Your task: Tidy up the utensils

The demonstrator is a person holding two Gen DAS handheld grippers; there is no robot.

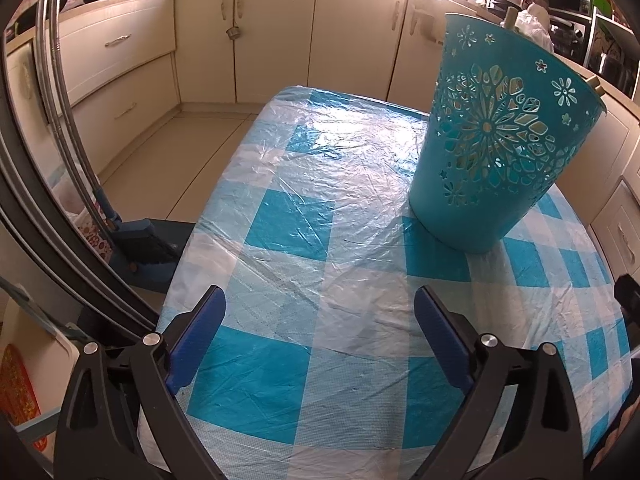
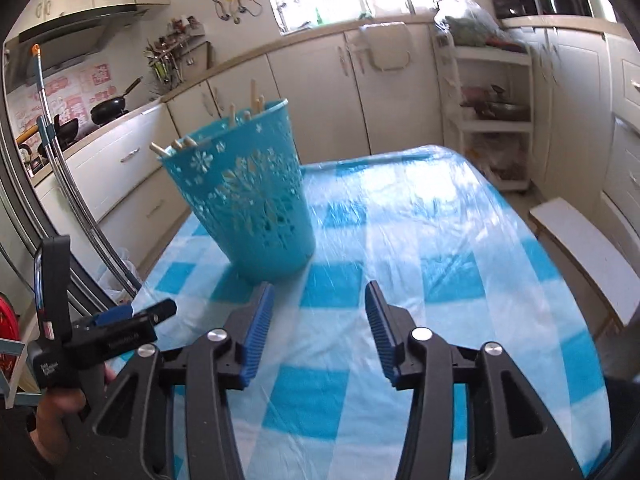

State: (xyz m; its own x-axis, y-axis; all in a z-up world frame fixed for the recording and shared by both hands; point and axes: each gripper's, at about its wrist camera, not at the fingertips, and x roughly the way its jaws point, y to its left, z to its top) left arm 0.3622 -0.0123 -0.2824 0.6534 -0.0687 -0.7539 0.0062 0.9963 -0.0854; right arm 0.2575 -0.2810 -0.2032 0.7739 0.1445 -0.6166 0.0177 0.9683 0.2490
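A blue basket (image 2: pixel 248 196) with cut-out flowers stands upright on the checked cloth of the worktop (image 2: pixel 420 240); wooden utensil handles (image 2: pixel 246 110) stick out of its rim; the left claw (image 1: pixel 318 328) hangs spread wide and empty above the cloth, basket ahead to its right; the right claw (image 2: pixel 320 316) is likewise released, gripping nothing, basket just beyond its left finger

basket (image 1: pixel 492 152): teal, floral cutouts | tablecloth (image 1: pixel 288 216): blue-white checks | pads (image 2: pixel 256 336): blue
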